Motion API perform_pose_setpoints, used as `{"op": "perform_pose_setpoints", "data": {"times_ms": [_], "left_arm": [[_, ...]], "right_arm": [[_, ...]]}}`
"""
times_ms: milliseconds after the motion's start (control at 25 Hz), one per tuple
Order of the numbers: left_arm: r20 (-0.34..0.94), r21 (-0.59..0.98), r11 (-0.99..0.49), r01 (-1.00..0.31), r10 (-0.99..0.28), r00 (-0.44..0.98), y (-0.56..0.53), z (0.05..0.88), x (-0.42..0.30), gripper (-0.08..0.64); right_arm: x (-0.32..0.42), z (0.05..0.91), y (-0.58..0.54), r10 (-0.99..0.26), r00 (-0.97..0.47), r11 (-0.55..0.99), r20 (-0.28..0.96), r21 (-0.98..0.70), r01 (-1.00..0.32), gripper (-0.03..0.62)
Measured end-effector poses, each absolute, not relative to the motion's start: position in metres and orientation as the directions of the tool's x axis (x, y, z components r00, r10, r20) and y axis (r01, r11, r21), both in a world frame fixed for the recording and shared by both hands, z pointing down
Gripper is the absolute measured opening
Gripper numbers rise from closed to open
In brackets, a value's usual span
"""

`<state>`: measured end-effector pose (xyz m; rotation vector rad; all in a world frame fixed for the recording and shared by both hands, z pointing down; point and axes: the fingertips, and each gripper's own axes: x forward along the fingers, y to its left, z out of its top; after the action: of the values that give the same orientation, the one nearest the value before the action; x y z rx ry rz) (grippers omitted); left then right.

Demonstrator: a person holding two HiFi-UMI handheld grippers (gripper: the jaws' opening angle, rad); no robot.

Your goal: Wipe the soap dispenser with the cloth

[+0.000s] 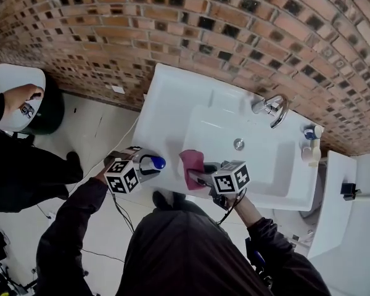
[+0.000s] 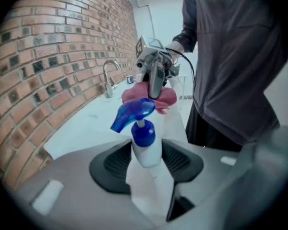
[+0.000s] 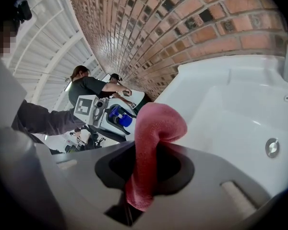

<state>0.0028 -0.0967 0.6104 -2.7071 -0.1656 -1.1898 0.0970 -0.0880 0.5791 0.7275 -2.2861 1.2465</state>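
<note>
The soap dispenser (image 2: 145, 150) is a small white plastic bottle with a glossy blue pump head and a curved spout. It is probably light, rigid and a little slick, and it could twist or slide out if gripped too loosely. The left gripper (image 2: 146, 161) has its ribbed dark pads clamped on the upper body just under the blue collar, which looks like a sound hold because it leaves the pump and spout free to be wiped. In the head view the bottle is held off the near left corner of the white sink (image 1: 172, 85), which is smooth, glazed and rectangular, below a rough brick wall. The cloth (image 3: 153, 138) is pink, soft and nappy like terry. It is limp, so it folds over on itself above the right gripper (image 3: 151, 171), whose jaws are pinched shut on its lower part. The cloth hangs just right of the dispenser, near it but not touching. Being so soft, it should mould round the pump's curves, though the loose lobe gives little pressure unless it is pushed flat against the bottle.
</note>
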Motion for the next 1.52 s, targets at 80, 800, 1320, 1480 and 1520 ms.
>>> {"op": "perform_pose_setpoints", "data": {"times_ms": [80, 800, 1320, 1480, 1520], "left_arm": [[0.723, -0.103, -0.987, 0.12, 0.008, 0.691, -0.098, 0.609, 0.003, 0.218], [0.444, 0.313, -0.731, -0.606, -0.451, 0.774, -0.089, 0.567, -0.009, 0.206], [0.524, 0.388, -0.607, -0.693, -0.474, 0.708, -0.076, 0.585, -0.023, 0.184], [0.435, 0.555, -0.493, -0.669, -0.514, 0.739, -0.084, 0.572, -0.017, 0.174], [0.418, 0.598, -0.457, -0.659, -0.523, 0.743, -0.087, 0.57, -0.017, 0.155]], "right_arm": [[0.091, 0.578, -0.092, -0.238, -0.777, 0.449, 0.583, -0.643, -0.62, 0.084], [0.051, 0.621, -0.112, -0.162, -0.847, 0.302, 0.506, -0.792, -0.53, 0.084], [0.055, 0.662, -0.119, -0.089, -0.824, 0.303, 0.56, -0.773, -0.558, 0.084], [0.062, 0.632, -0.14, -0.152, -0.808, 0.448, 0.569, -0.689, -0.57, 0.084], [0.061, 0.626, -0.144, -0.151, -0.797, 0.505, 0.585, -0.648, -0.571, 0.084]]}}
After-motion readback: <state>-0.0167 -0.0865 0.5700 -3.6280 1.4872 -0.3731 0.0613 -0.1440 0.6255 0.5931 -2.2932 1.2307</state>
